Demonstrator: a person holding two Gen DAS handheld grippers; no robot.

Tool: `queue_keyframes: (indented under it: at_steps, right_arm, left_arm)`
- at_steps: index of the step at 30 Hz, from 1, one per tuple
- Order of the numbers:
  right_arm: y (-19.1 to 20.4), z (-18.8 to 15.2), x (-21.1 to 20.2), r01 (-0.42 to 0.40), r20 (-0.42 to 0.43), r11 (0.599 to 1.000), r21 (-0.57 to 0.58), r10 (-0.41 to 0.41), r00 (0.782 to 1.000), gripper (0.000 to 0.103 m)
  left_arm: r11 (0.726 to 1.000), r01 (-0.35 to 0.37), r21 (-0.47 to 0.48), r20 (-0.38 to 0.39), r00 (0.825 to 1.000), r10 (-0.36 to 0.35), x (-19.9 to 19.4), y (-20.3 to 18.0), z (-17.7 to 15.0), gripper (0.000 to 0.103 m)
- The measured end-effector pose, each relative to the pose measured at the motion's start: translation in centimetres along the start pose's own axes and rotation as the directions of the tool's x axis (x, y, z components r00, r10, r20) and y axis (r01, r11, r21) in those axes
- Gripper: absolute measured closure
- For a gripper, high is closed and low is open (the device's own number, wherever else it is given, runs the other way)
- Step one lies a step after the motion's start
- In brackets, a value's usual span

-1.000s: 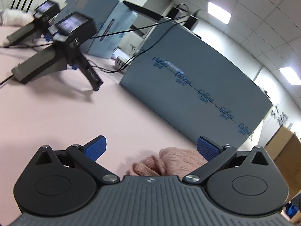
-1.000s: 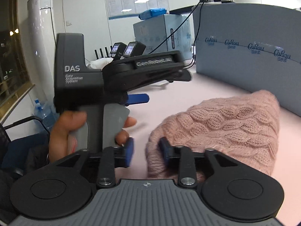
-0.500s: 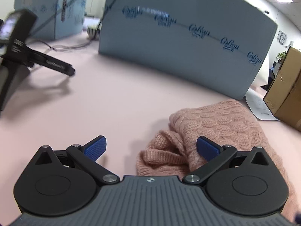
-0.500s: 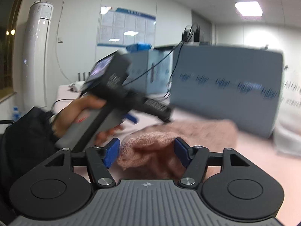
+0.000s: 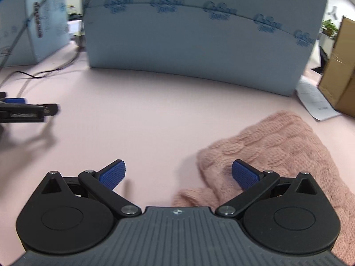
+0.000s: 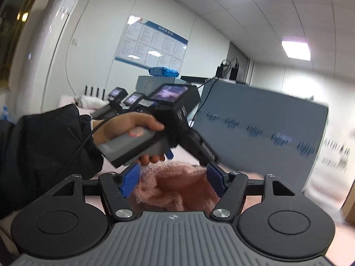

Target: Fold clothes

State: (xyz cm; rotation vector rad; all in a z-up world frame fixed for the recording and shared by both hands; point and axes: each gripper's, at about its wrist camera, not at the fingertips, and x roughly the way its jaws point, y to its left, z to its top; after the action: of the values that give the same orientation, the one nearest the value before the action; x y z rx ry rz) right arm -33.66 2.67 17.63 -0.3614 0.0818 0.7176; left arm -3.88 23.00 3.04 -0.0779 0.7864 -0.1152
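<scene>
A pink cable-knit sweater [image 5: 277, 146] lies bunched on the pink table [image 5: 144, 122], at the lower right of the left wrist view. My left gripper [image 5: 177, 168] is open and tilts down over the table. Its right finger [image 5: 244, 175] hangs over the sweater's near edge, and nothing is gripped. In the right wrist view my right gripper [image 6: 173, 173] stands open and almost level. The sweater [image 6: 173, 190] shows between and below its blue pads, which do not press on it. A person's hand [image 6: 124, 128] in a dark sleeve holds the left gripper just beyond.
A tall blue-grey panel [image 5: 199, 33] stands across the back of the table, with a pale box [image 5: 33, 26] and cables [image 5: 44, 71] to its left. An idle gripper [image 5: 26, 110] lies at the left edge. Paper [image 5: 315, 99] and a cardboard box [image 5: 337, 71] sit at the right.
My left gripper has swung round and tipped down, so the sweater now lies at its right finger. The right gripper's jaws have widened off the sweater's edge and its view has tilted upward.
</scene>
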Motion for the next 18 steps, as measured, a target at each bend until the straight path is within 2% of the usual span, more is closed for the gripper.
queue_keyframes:
  at_steps: [3,4,5,7,8,9,12,15,18]
  right_arm:
    - [0.9,0.0,1.4,0.029,-0.044,0.997,-0.066,-0.032,0.999,0.050]
    - [1.1,0.0,1.8,0.041,-0.054,0.996,-0.084,-0.045,0.997,0.058]
    - [1.4,0.0,2.4,0.053,-0.074,0.993,-0.104,-0.061,0.995,0.067]
    - [1.5,-0.2,3.3,0.060,-0.115,0.991,-0.118,-0.073,0.991,0.078]
    - [1.3,-0.2,3.7,0.064,-0.123,0.991,-0.118,-0.078,0.989,0.081]
    - [1.2,-0.2,4.0,0.068,-0.129,0.991,-0.116,-0.083,0.988,0.082]
    - [1.0,0.0,4.1,0.098,-0.121,0.990,-0.103,-0.110,0.987,0.086]
    - [0.7,0.3,4.2,0.111,-0.118,0.990,-0.086,-0.121,0.986,0.086]
    - [0.5,0.5,4.0,0.124,-0.111,0.989,-0.083,-0.133,0.985,0.086]
  left_arm:
    - [0.999,0.031,-0.021,0.016,0.999,-0.030,0.2,0.1,-0.3,0.000]
    - [0.998,0.045,-0.037,0.021,0.999,-0.044,0.3,0.3,-0.3,0.002]
    - [0.996,0.065,-0.058,0.027,0.998,-0.063,0.3,0.6,-0.4,0.009]
    - [0.991,0.098,-0.094,0.045,0.995,-0.094,0.3,1.2,-0.5,0.016]
    - [0.990,0.104,-0.097,0.056,0.994,-0.099,0.2,1.3,-0.5,0.031]
    - [0.990,0.111,-0.092,0.060,0.993,-0.106,0.2,1.3,-0.5,0.038]
    - [0.987,0.141,-0.079,0.064,0.989,-0.136,0.1,1.0,-0.6,0.069]
    - [0.989,0.142,-0.039,0.091,0.986,-0.138,-0.5,0.0,-0.9,0.083]
    - [0.991,0.130,-0.008,0.124,0.984,-0.128,-1.1,-0.7,-1.3,0.089]
